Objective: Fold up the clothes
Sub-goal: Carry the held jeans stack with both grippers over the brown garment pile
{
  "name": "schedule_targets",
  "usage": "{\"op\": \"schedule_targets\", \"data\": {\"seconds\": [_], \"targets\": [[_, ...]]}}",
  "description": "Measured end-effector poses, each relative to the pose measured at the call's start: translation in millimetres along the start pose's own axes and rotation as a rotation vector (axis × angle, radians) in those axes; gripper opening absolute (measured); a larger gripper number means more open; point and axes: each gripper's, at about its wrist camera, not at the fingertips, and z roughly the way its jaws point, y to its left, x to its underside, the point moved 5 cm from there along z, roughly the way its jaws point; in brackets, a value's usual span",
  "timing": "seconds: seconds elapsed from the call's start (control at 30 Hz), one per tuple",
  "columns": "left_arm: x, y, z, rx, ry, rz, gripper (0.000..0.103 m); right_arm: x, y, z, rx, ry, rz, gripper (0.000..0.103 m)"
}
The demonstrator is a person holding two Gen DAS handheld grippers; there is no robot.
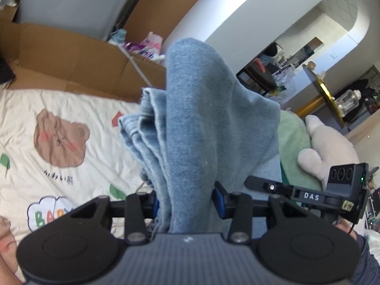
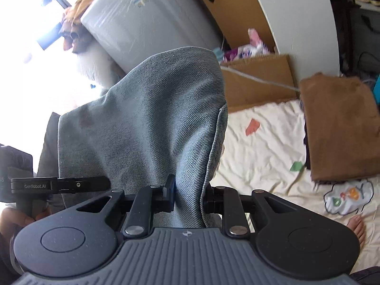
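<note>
Plainly, both tongs were clenched on the same garment, a piece of blue denim, most likely jeans. The left tongs (image 1: 187, 204) gripped a thick bunch of the denim (image 1: 199, 123), which rose ahead of the fingers in a tall fold, with several loose layers and a hem edge spilling off to the left of the grip. The right tongs (image 2: 187, 197) pinched another part of the denim (image 2: 152, 123), a seamed edge running up just right of the fingers. The cloth was held up in the air above the bed (image 1: 71, 171), not lying on it.

The main risk, as I judged it, lay in the uneven hold. The left tongs had many layers crowded between the fingers, and the outer ones could slide free under the denim's weight, leaving the fold lopsided. The right tongs held near a stiff seam, which might twist out if the two grips were pulled apart too hard or at different heights. Heavy cloth lowered quickly would probably buckle instead of laying flat.

There was little room to spare. A folded brown garment (image 2: 339, 128) lay on the bed ahead and to the right of the right tongs, and a swinging leg could drag across it and undo it. A cardboard box (image 1: 78, 57) stood beyond the left tongs at the bed's far edge, where trailing cloth could snag. A bare foot (image 2: 356, 228) rested on the bed close to the right tongs, where lowered cloth might land on it.
</note>
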Motion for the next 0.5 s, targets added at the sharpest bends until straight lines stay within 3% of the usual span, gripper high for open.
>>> {"op": "schedule_targets", "data": {"seconds": [0.5], "targets": [[-38.6,-47.1,-24.1,0.052,-0.054,0.027,0.045,-57.2,28.8,-54.1,0.032,-0.103,-0.038,0.021]]}}
